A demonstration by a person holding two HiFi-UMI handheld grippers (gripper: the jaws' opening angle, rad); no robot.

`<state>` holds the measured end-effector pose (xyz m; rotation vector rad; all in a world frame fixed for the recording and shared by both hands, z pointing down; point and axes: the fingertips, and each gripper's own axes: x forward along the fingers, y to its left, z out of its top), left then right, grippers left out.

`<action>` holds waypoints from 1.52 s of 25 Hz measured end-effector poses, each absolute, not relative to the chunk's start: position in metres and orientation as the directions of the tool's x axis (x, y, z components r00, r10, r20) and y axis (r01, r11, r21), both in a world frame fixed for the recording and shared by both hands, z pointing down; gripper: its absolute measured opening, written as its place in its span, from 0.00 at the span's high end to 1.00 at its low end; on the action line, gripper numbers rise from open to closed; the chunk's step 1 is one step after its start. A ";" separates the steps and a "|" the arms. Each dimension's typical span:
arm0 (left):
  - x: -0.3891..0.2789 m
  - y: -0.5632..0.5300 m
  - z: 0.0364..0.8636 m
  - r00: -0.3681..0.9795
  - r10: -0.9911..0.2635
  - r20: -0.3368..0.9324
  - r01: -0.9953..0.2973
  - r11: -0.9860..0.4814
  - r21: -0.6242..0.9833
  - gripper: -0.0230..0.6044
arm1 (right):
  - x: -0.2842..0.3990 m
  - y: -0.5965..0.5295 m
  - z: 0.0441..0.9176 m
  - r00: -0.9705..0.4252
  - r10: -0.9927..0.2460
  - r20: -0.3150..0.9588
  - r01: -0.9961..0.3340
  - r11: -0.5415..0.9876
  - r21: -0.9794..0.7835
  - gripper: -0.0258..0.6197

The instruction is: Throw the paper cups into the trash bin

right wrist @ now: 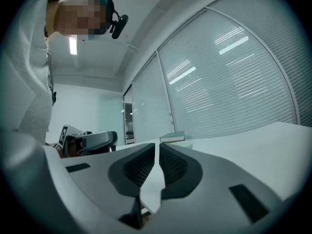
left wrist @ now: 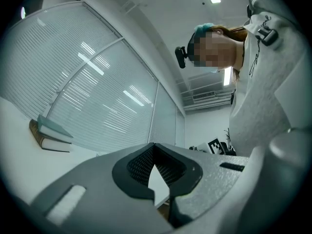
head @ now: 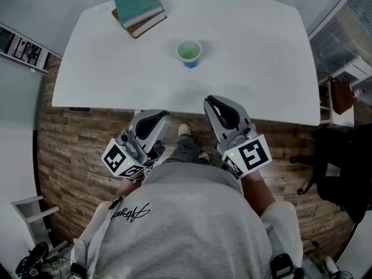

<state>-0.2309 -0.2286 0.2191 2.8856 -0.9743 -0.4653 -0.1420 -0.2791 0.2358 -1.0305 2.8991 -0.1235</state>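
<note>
A paper cup (head: 189,53), blue outside and green inside, stands upright on the white table (head: 261,51), slightly beyond its middle. The right gripper view shows only the cup's pale rim (right wrist: 183,144), low and just past the jaws. My left gripper (head: 160,116) and right gripper (head: 214,103) hover side by side at the table's near edge, well short of the cup. Both are shut and empty: the left gripper (left wrist: 154,147) and the right gripper (right wrist: 157,147) each show their tips meeting. No trash bin appears in any view.
Two stacked books (head: 138,7) lie at the table's far left corner. A black chair (head: 343,167) and a brown bag (head: 342,95) stand on the wooden floor (head: 70,150) to the right. A white stand (head: 32,214) sits at lower left.
</note>
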 end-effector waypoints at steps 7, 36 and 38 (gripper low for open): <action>-0.244 -0.261 0.217 0.755 -0.602 -0.260 -0.580 -0.798 0.161 0.96 | -0.152 -0.319 0.246 -0.764 -0.645 0.031 -0.645 0.760 -0.083 0.94; -0.296 -0.307 0.230 0.715 -0.658 -0.235 -0.631 -0.753 0.188 0.96 | -0.190 -0.407 0.300 -0.719 -0.659 0.221 -0.689 0.719 -0.095 0.53; -0.299 -0.310 0.231 0.713 -0.661 -0.235 -0.633 -0.750 0.193 0.96 | -0.192 -0.413 0.301 -0.708 -0.668 0.229 -0.698 0.710 -0.088 0.53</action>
